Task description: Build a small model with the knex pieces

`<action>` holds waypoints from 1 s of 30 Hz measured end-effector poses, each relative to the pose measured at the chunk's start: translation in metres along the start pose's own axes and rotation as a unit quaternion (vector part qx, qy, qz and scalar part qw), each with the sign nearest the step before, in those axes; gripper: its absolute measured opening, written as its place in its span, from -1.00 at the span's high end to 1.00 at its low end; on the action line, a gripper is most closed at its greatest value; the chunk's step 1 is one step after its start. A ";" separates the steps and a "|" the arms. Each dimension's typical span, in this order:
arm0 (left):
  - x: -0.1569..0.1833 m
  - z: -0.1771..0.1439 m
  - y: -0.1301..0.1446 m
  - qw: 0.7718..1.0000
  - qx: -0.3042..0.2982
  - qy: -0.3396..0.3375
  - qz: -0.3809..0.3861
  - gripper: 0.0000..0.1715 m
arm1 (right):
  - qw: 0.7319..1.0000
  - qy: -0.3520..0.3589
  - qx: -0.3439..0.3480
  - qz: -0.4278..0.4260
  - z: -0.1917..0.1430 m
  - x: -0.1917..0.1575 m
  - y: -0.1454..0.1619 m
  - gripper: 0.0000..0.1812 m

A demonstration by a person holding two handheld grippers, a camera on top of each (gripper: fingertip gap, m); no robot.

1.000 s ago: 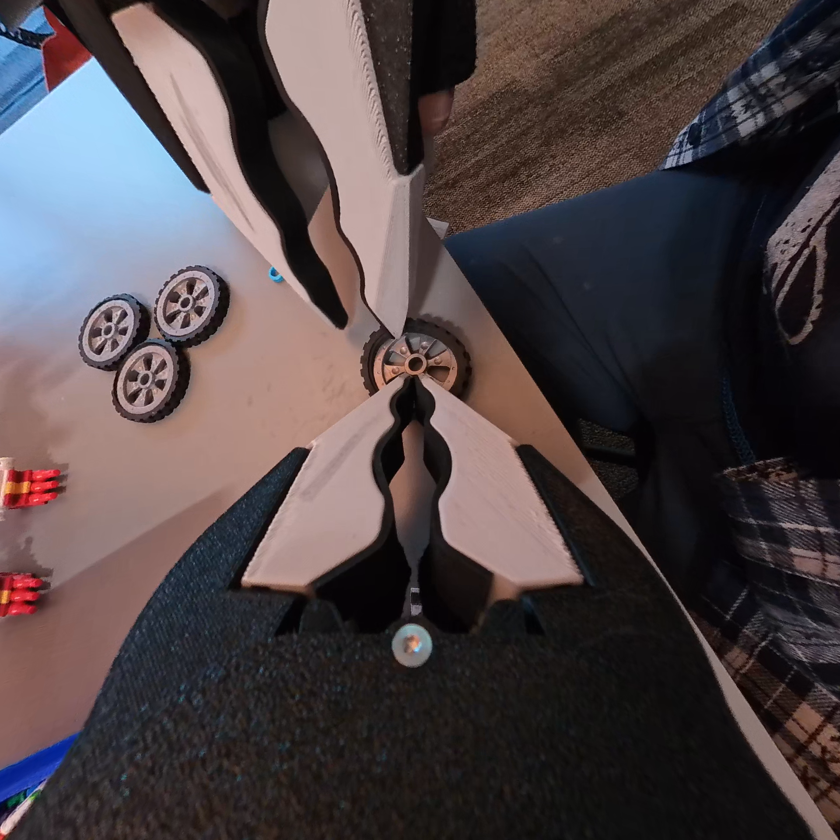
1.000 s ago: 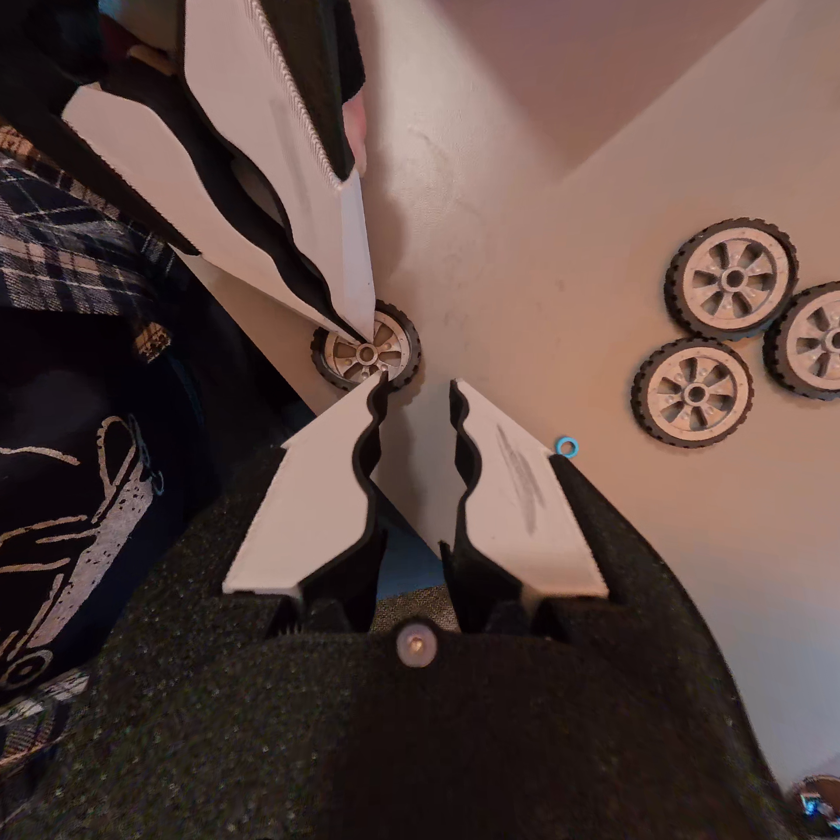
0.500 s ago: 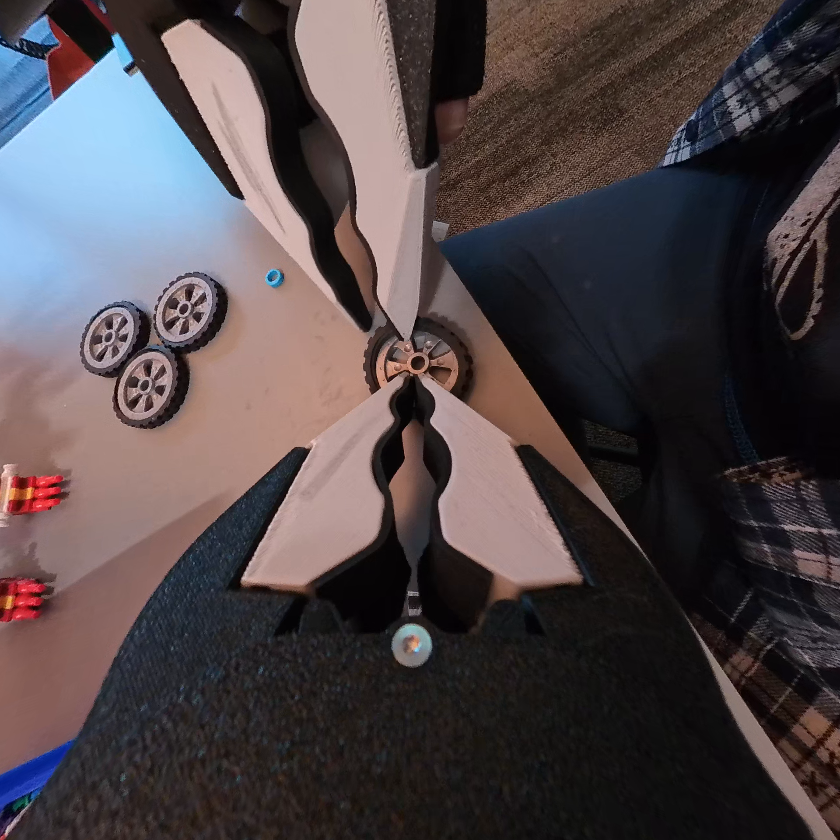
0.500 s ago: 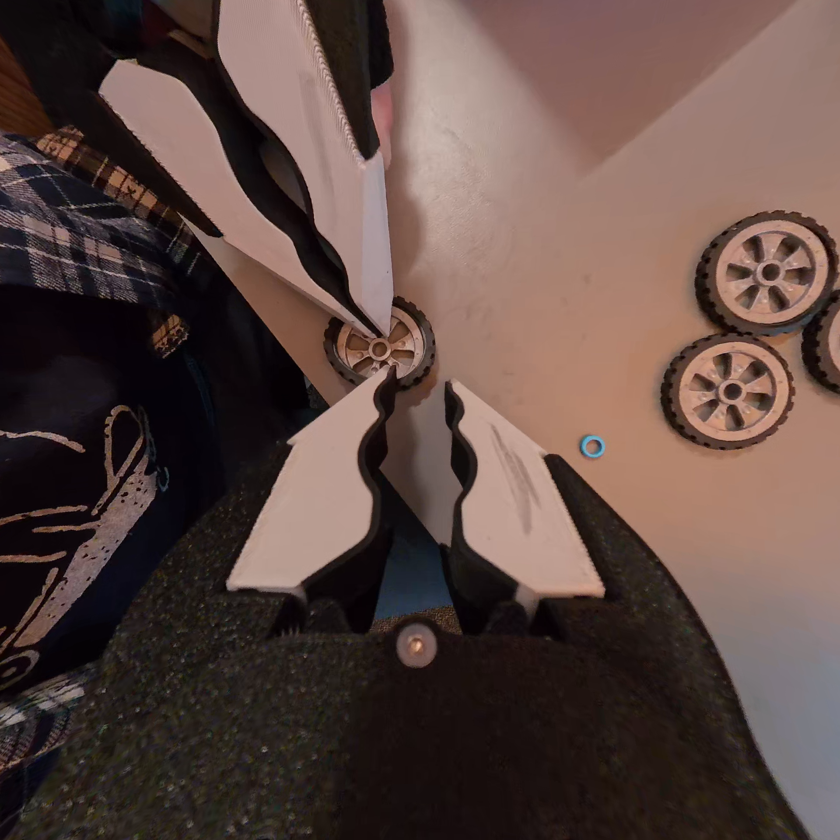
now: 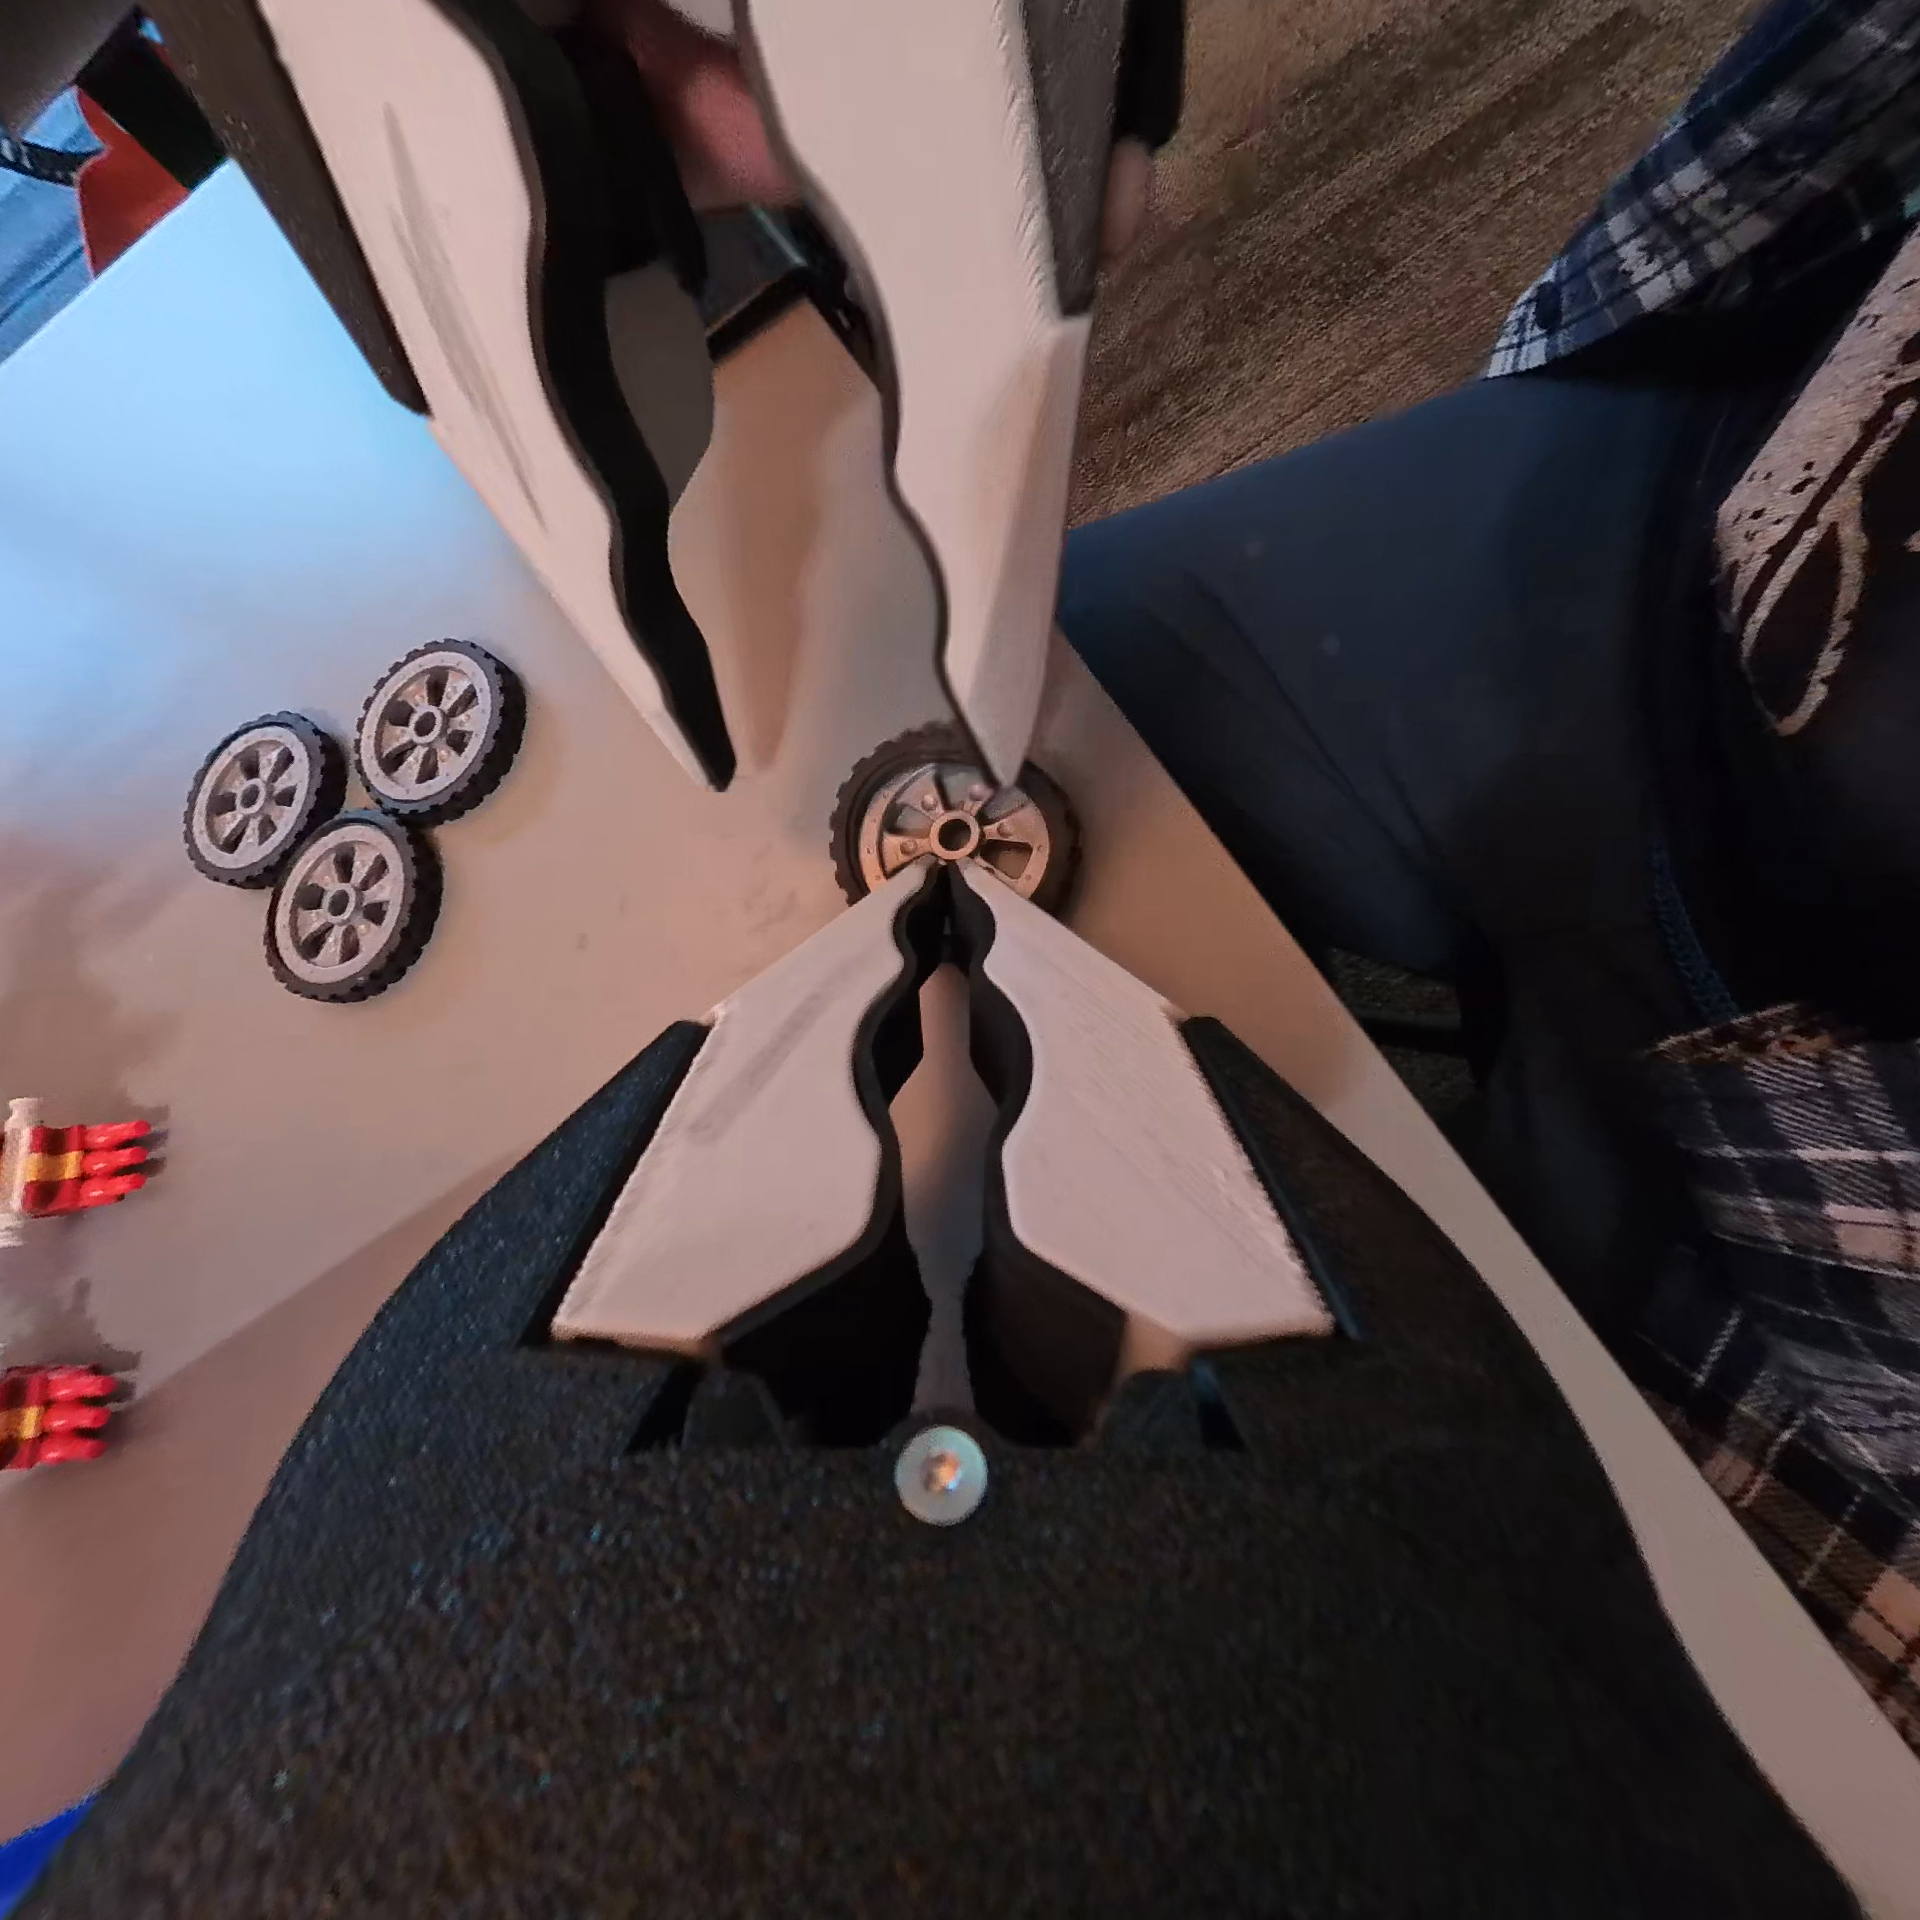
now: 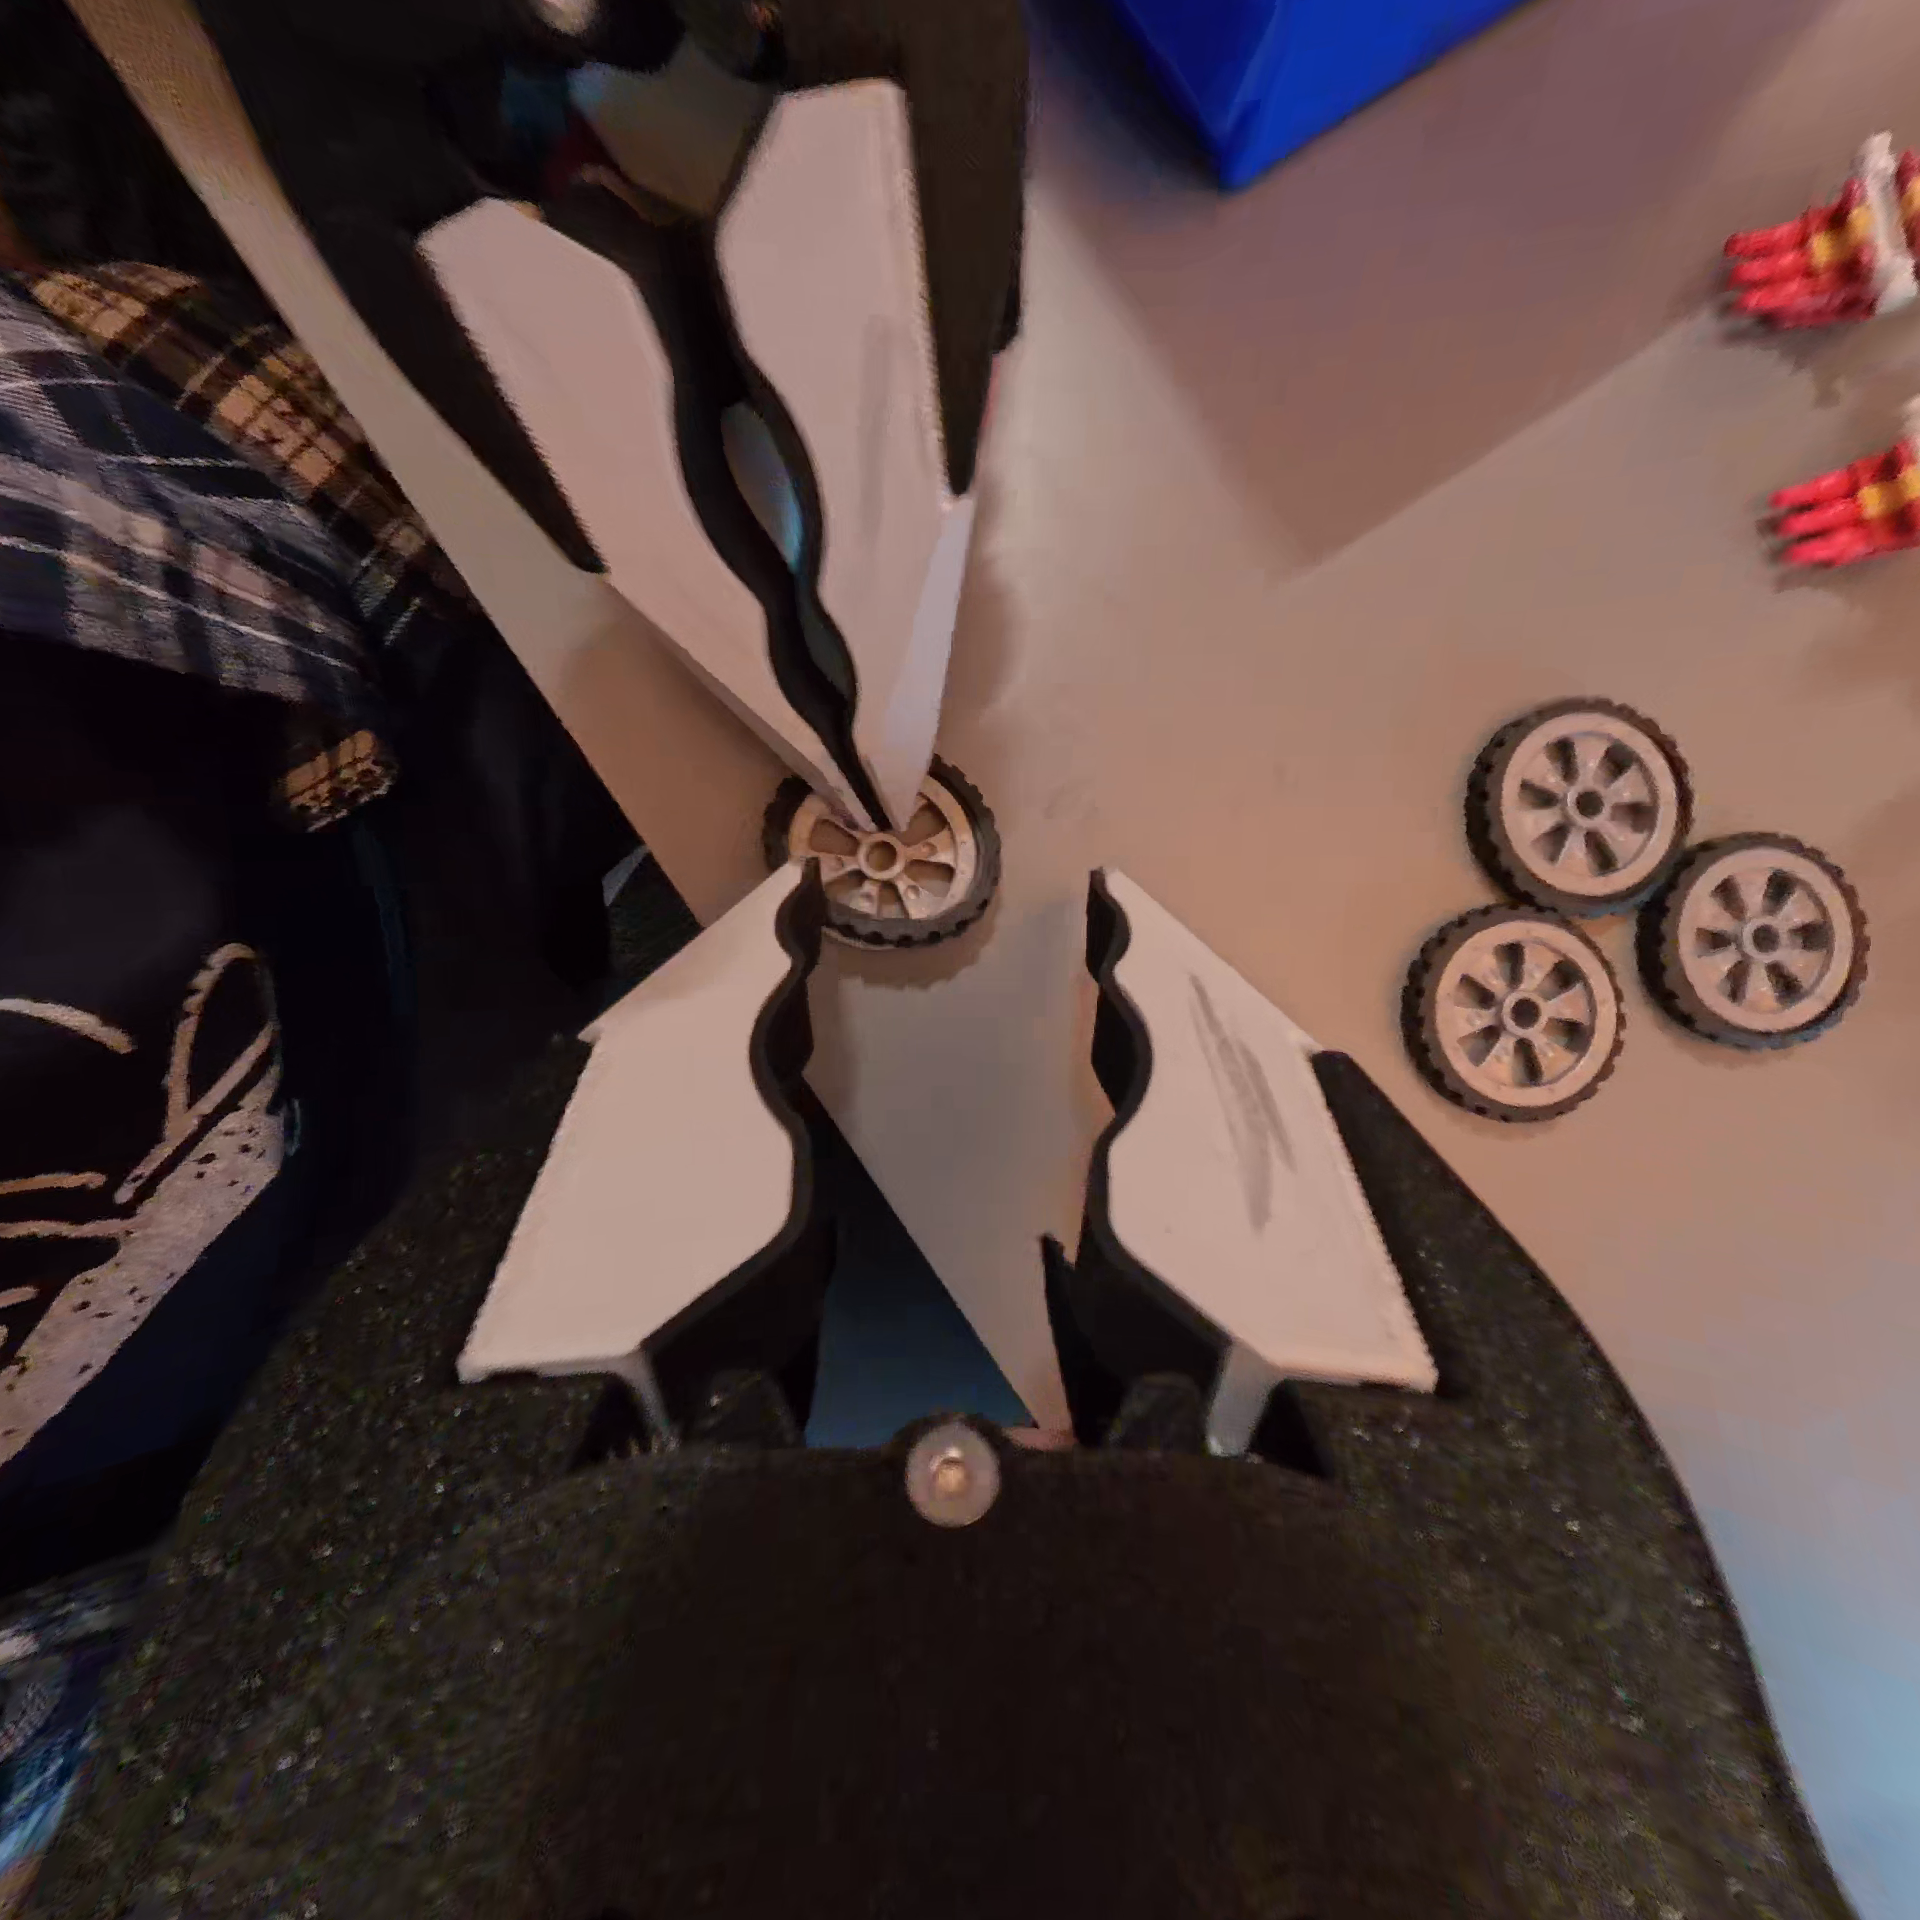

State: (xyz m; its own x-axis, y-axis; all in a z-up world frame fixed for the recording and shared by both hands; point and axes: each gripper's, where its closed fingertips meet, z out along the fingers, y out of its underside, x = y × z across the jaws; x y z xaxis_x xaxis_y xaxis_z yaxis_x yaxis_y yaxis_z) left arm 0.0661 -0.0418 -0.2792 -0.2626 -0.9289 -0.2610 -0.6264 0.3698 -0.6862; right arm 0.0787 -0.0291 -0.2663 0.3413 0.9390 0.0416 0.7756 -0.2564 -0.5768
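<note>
A small wheel [image 5: 954,831] with a black tyre and grey spokes lies flat at the table's near edge; it also shows in the right wrist view [image 6: 883,857]. My left gripper [image 5: 951,896] is shut, its tips resting on the wheel's face by the hub; it enters the right wrist view from above [image 6: 871,816]. My right gripper [image 6: 948,883] is open, and its left fingertip [image 6: 798,894] touches the wheel's tyre. In the left wrist view it comes down from the top [image 5: 857,774], with one tip on the wheel's far rim.
Three more wheels [image 5: 332,821] [image 6: 1631,935] lie grouped on the grey table [image 5: 208,520] [image 6: 1351,675]. Two red toy parts [image 5: 83,1164] [image 6: 1818,260] lie beyond them. A blue box [image 6: 1299,73] stands farther off. A person's lap and plaid shirt [image 5: 1455,779] sit past the table edge. Only a small space, under 4 cm, lies between the two pairs of fingers.
My right gripper has opened wider and swung round the wheel, bringing the red parts and blue box into its view. The small blue ring is out of sight. My left gripper stays on the wheel.
</note>
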 end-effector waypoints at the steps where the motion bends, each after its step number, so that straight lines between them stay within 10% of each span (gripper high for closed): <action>1: 0.000 0.000 0.000 1.000 0.000 0.004 0.001 1.00 | 1.000 -0.004 0.008 -0.013 -0.002 -0.003 -0.003 0.45; 20: -0.001 0.008 -0.009 1.000 0.003 0.028 -0.009 1.00 | 0.988 -0.037 0.009 -0.153 0.005 -0.036 0.010 0.96; 30: -0.002 0.010 -0.011 1.000 0.003 0.018 -0.020 1.00 | 0.975 0.065 -0.008 -0.214 0.006 -0.037 0.012 0.95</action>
State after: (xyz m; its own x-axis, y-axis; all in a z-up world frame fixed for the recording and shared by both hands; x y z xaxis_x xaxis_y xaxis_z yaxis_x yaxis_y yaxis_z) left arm 0.0804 -0.0439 -0.2780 -0.2640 -0.9418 -0.2081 -0.6319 0.3319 -0.7004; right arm 0.0724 -0.0656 -0.2801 0.0486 0.9241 0.3791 0.8698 0.1474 -0.4709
